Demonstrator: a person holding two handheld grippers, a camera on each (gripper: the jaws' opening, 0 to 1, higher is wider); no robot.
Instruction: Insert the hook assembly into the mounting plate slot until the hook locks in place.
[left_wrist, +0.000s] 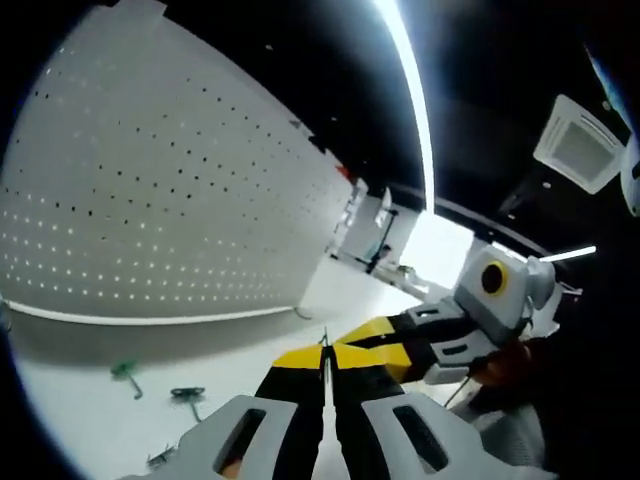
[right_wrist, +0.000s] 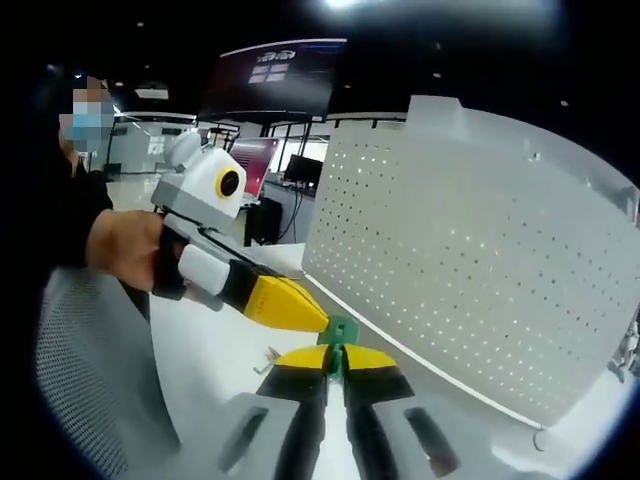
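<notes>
dark ceiling, strip light (bright); monitors behind

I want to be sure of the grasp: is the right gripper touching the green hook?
Touching. In the right gripper view the green hook sits pinched between the right gripper's yellow-tipped fingers.

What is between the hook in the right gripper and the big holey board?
Only bare white table separates the green hook in the right gripper from the pegboard, seen in the right gripper view.
</notes>
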